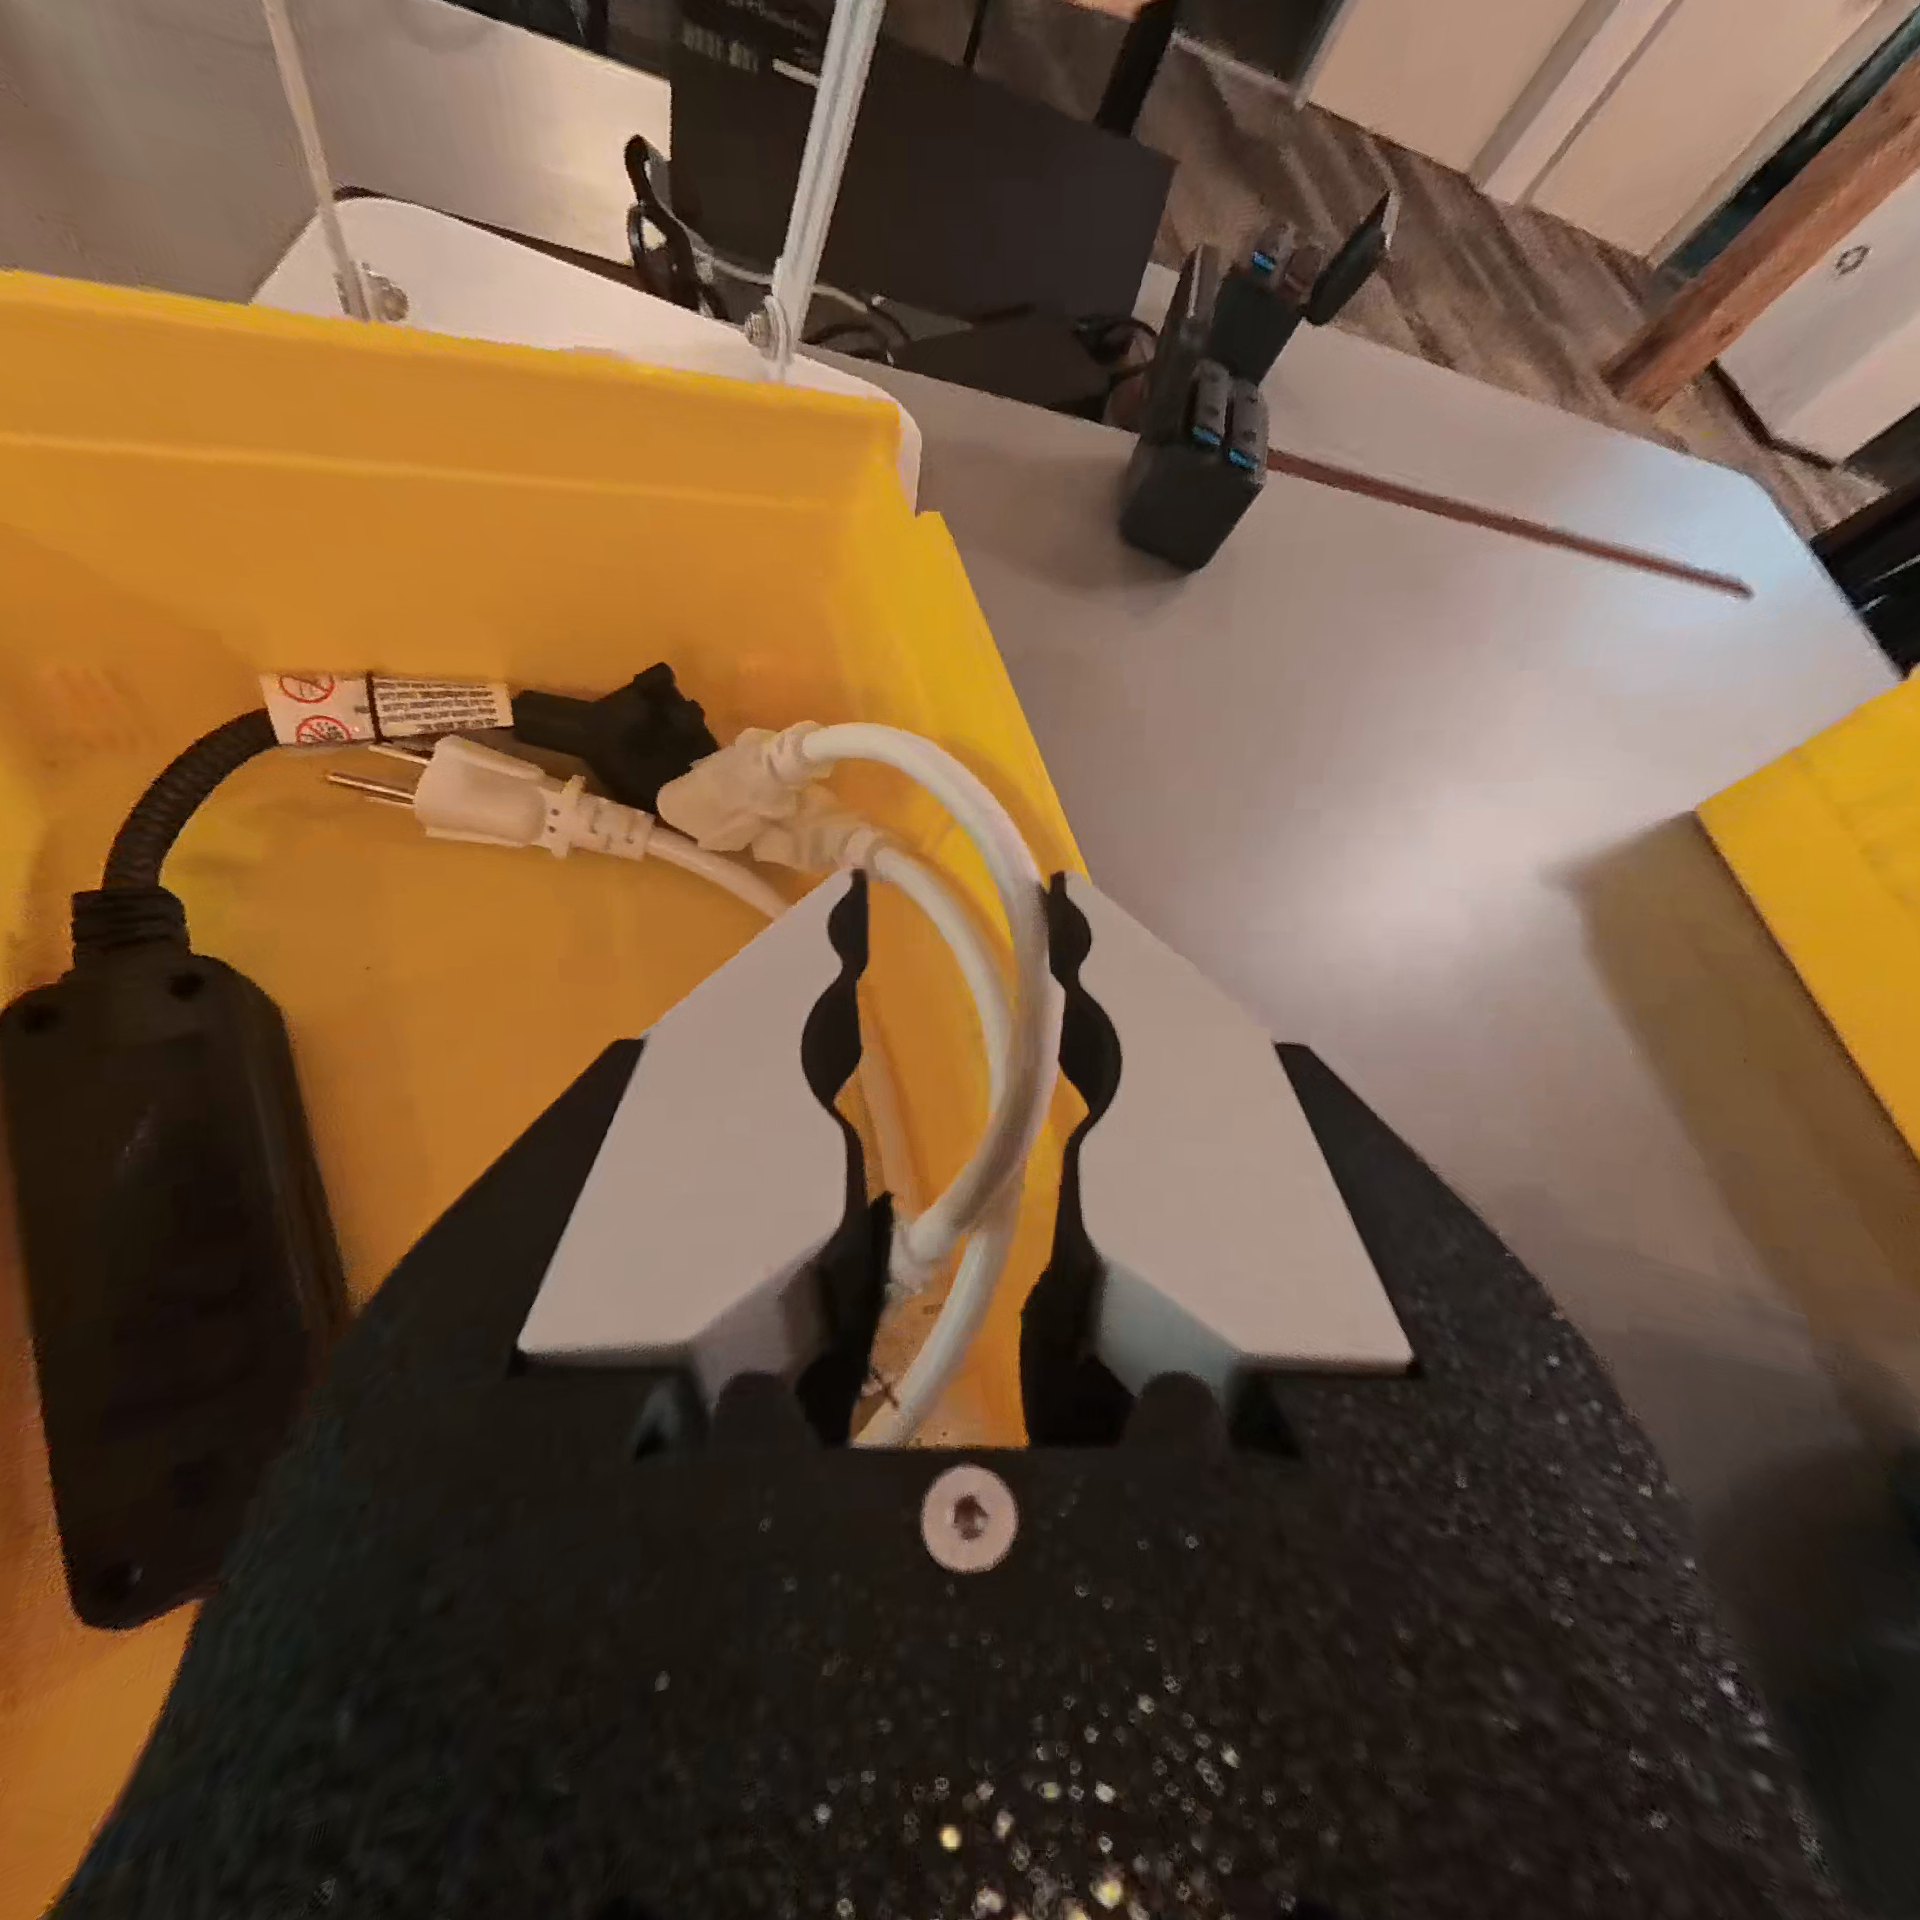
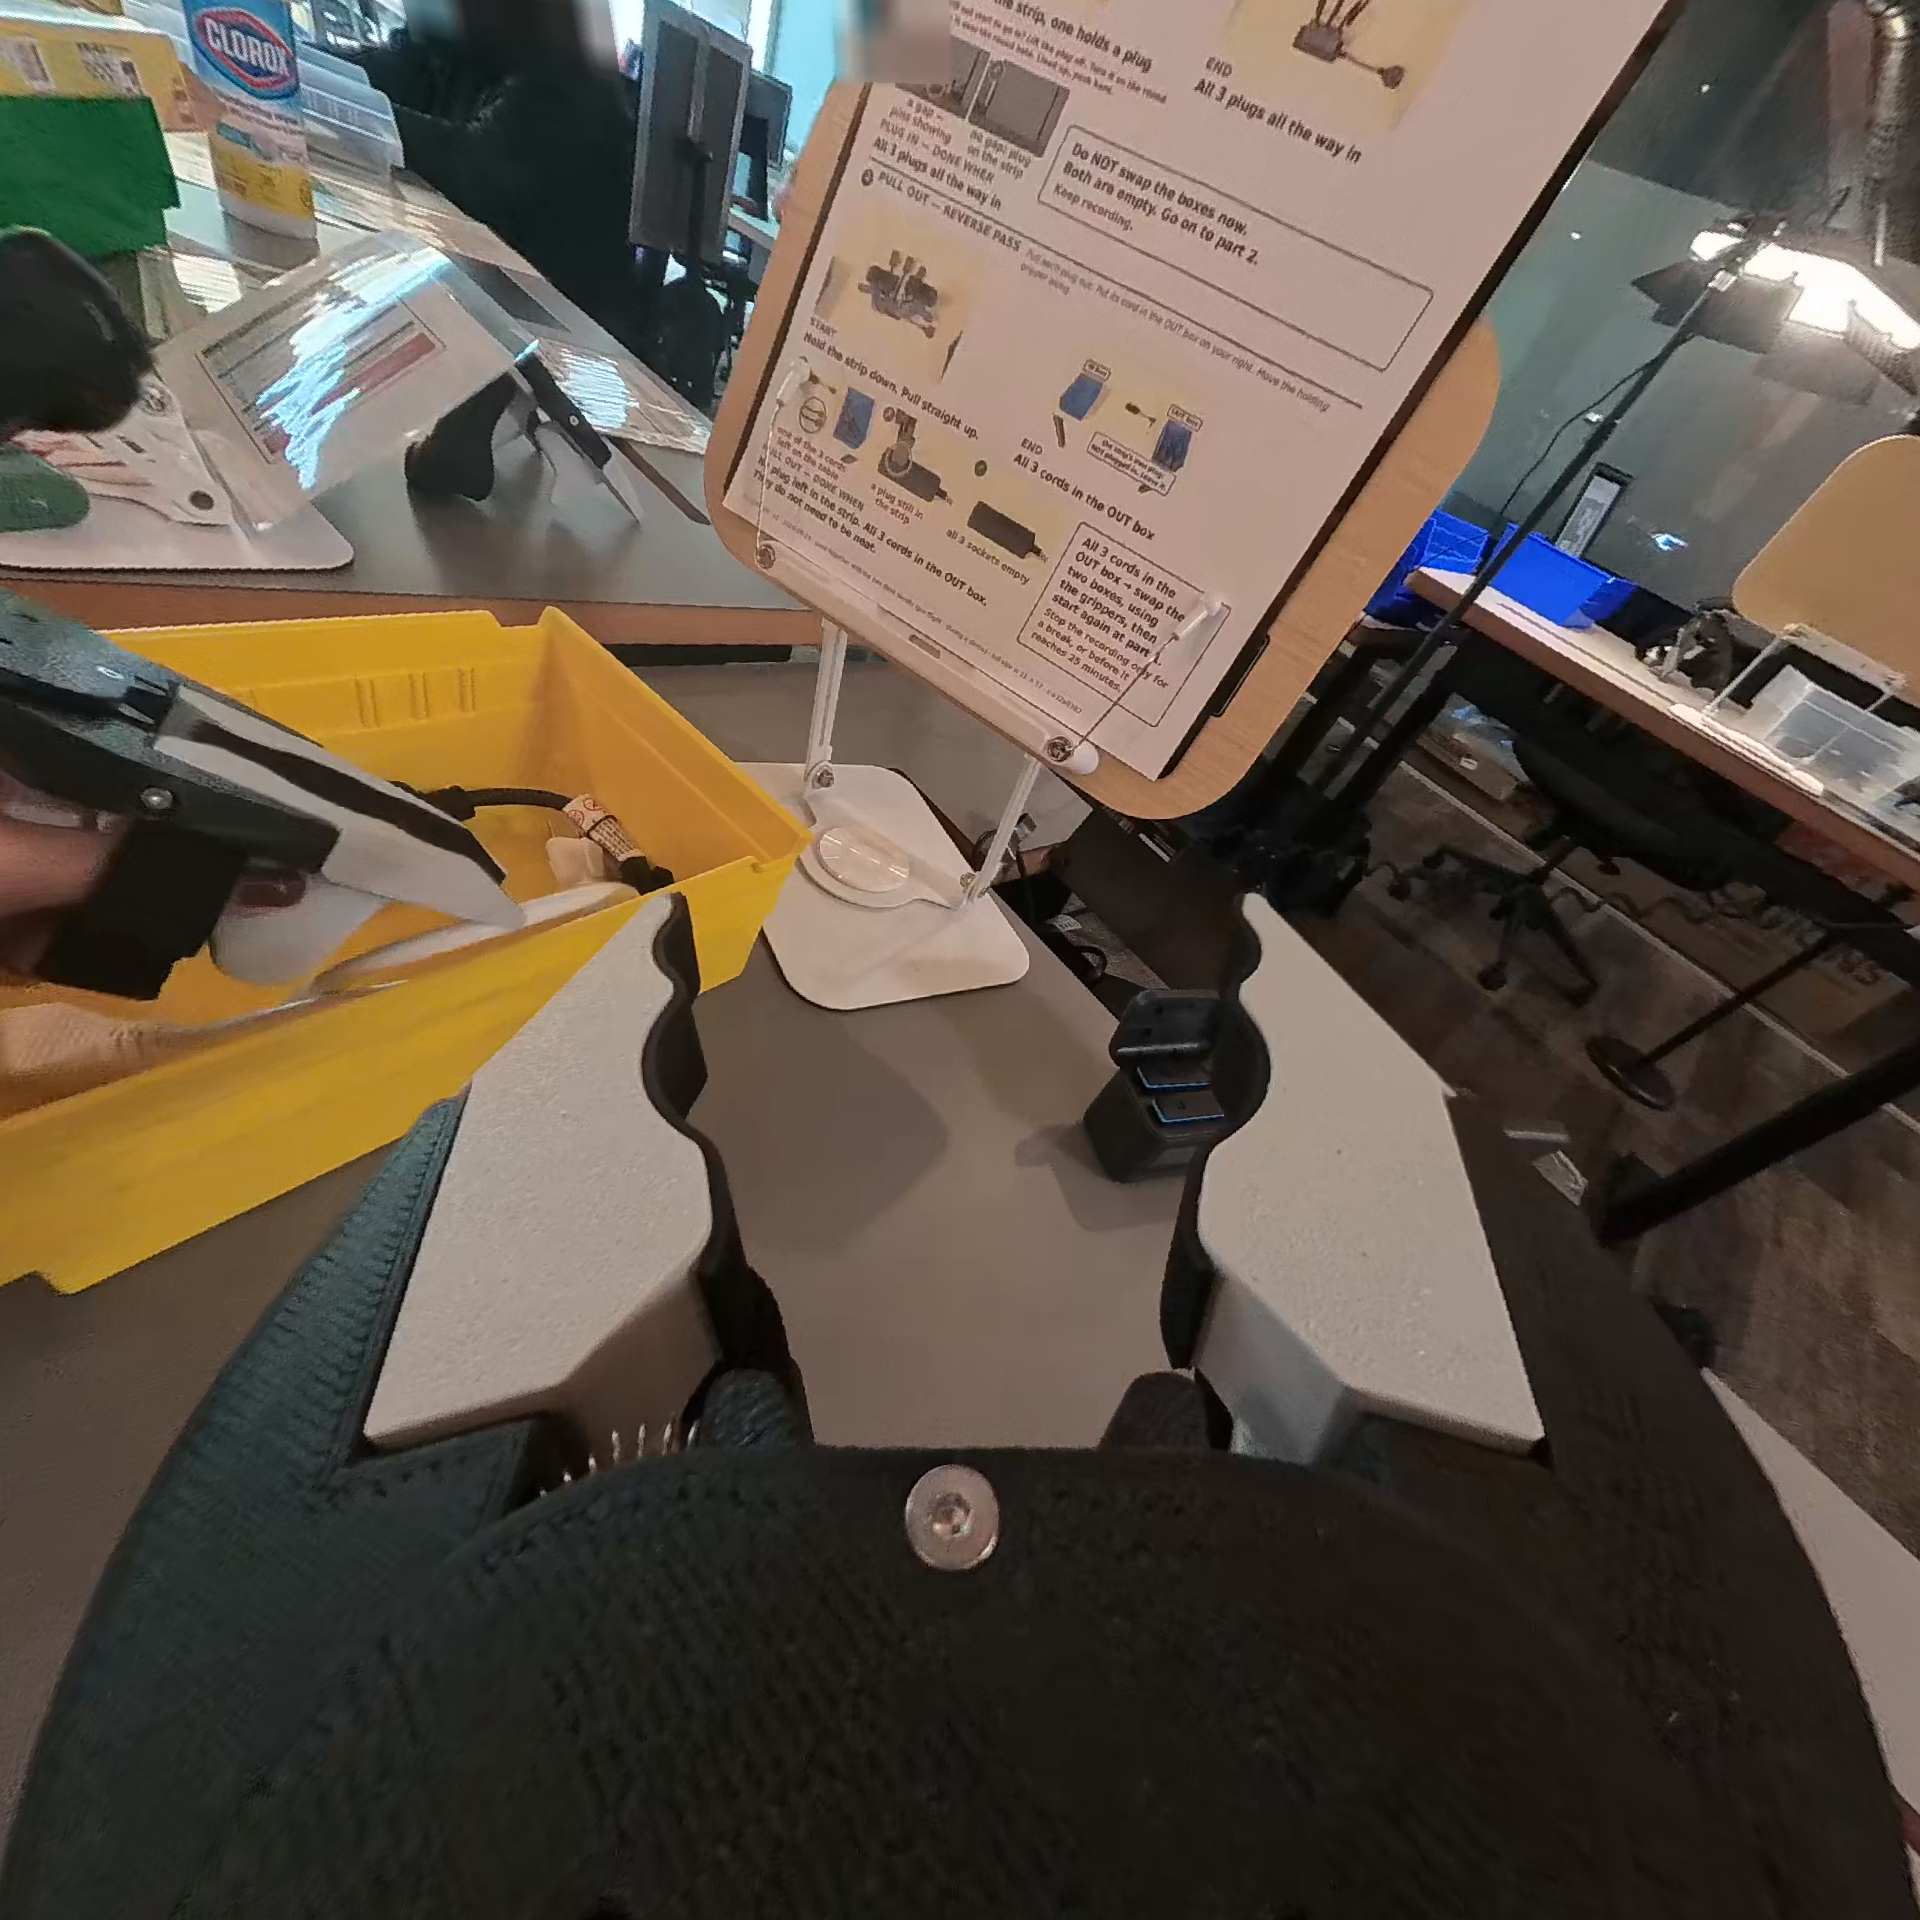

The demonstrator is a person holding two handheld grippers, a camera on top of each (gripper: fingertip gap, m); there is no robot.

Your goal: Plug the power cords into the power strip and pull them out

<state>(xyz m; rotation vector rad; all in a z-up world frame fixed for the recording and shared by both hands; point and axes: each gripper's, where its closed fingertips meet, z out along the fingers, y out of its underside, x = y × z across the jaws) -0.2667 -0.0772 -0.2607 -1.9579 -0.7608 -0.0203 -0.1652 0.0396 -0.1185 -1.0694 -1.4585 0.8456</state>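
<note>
Reaching into the yellow bin [image 1: 436,499], the left gripper [image 1: 956,1049] has its jaws partly spread around two loops of white power cord [image 1: 997,997]; the cords pass between the fingers, but whether the pads actually press them I cannot tell. Ahead and slightly left of the tips lie the white plugs [image 1: 499,800], prongs pointing left, with a black plug [image 1: 623,717] just behind them. The black power strip [image 1: 156,1247] lies far left of the gripper, its long axis running roughly alongside the fingers, its corrugated cable arching toward the plugs.

From the right wrist view, the right gripper [image 2: 961,1039] hangs spread and empty above bare grey table [image 2: 914,1195], a small black charger block [image 2: 1153,1091] by its right finger. The bin sits to its left, holding cords and strip, so the left gripper is much the nearer. An instruction board [image 2: 1091,364] stands ahead.
</note>
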